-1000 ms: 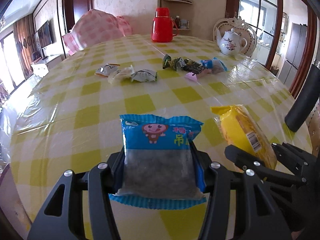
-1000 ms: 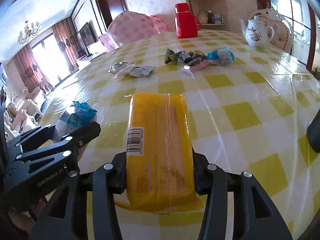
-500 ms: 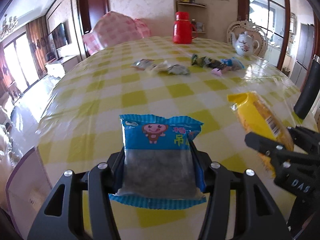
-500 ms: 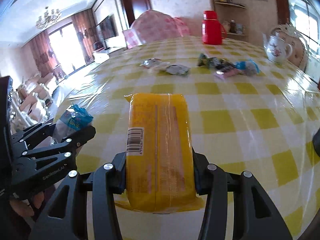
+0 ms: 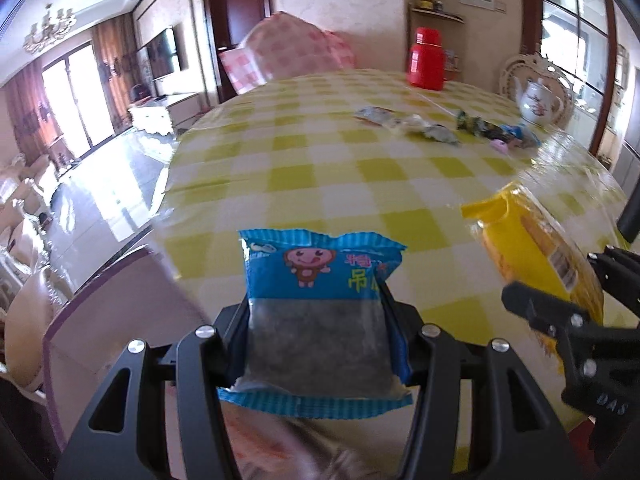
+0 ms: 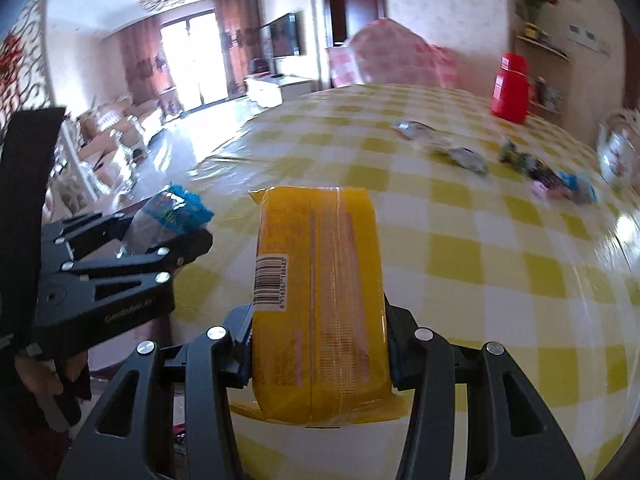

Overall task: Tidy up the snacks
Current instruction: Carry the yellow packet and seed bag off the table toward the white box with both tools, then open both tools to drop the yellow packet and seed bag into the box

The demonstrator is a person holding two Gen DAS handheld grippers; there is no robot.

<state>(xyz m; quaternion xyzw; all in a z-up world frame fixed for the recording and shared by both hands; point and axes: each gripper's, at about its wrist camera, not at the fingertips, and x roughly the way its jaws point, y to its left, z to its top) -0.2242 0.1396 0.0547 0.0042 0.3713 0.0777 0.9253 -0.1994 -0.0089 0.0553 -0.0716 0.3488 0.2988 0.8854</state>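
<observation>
My left gripper (image 5: 316, 320) is shut on a blue snack bag (image 5: 318, 312) with a cartoon figure and a dark see-through window, held over the table's near left edge. In the right wrist view my right gripper (image 6: 320, 332) is shut on a yellow packet (image 6: 320, 300) with a barcode, lifted above the yellow checked tablecloth (image 6: 460, 248). Each view shows the other gripper too: the yellow packet (image 5: 536, 252) at the right, the blue bag (image 6: 172, 216) at the left. Several small wrapped snacks (image 5: 404, 124) lie in two clusters far across the table.
A red thermos (image 5: 427, 58) and a white teapot (image 5: 538, 102) stand at the table's far side. A pink checked chair cover (image 5: 288, 56) sits behind the table. A pale chair back (image 5: 112, 320) is below the left gripper. The shiny floor (image 5: 104, 196) lies left.
Both grippers have drawn back toward the table's near left edge, still holding their packets. The loose snacks now look farther away, and floor and a chair have come into view.
</observation>
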